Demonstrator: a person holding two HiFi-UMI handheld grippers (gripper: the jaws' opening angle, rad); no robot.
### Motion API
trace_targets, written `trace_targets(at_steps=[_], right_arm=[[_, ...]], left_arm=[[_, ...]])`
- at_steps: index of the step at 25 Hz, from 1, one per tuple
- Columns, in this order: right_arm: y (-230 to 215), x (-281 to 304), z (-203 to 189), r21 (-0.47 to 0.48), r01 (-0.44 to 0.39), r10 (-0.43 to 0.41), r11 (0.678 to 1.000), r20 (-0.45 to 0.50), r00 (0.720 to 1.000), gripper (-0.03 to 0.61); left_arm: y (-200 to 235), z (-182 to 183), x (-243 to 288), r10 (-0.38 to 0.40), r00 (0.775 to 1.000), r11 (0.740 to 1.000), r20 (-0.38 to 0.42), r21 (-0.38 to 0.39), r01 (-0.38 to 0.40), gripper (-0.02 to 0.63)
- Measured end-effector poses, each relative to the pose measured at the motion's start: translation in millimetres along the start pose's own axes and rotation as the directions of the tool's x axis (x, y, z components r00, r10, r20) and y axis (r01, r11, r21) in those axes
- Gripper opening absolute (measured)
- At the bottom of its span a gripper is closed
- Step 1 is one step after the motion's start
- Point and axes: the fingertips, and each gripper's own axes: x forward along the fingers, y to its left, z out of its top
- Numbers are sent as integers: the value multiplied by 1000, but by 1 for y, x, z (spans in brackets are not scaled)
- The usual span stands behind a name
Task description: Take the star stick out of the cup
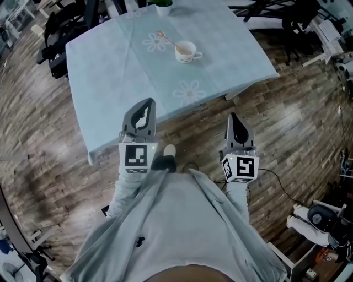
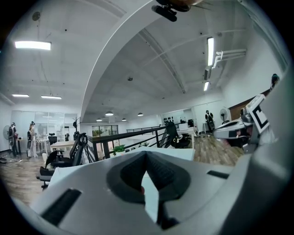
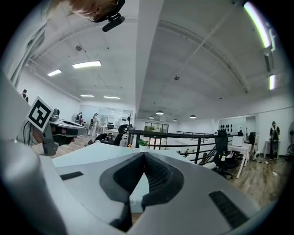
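A white cup (image 1: 186,52) stands on the light blue tablecloth (image 1: 110,60), far side of the table. The star stick (image 1: 168,39) leans out of the cup toward the upper left, its pinkish star end over the cloth. My left gripper (image 1: 147,103) is shut and empty, its tip over the table's near edge, well short of the cup. My right gripper (image 1: 233,117) is shut too, holding nothing, over the wooden floor just off the table's near edge. In the gripper views the left gripper (image 2: 146,154) and right gripper (image 3: 144,154) show their jaws meeting at the tips.
A small potted plant (image 1: 163,5) stands at the table's far edge. Black office chairs (image 1: 58,33) sit beyond the left corner, and more equipment (image 1: 309,22) lies at the upper right. A black railing (image 3: 183,137) runs behind the table.
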Motion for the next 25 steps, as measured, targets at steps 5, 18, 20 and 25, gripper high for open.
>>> trace_targets(at_steps=[5,18,20,25], right_arm=[[1,29,0,11,30,-29,1000,-22,999,15],[-26,104,-20,10,-7,7,1000,-66,998,15],[-31,123,-17,10,-30,31,999,-61,998,15],[-54,179,-8,6,-96,97,995,-39,995,15]], left_arm=[[21,-7,28,-19,1000,1000,-11,-15,18,18],[39,-23,93,17,998,999,-52,-50,-19,18],[47,-21,108,36,998,999,-48,-35,-38,18],[59,-15,150,103,993,993,-56,-42,-106,18]])
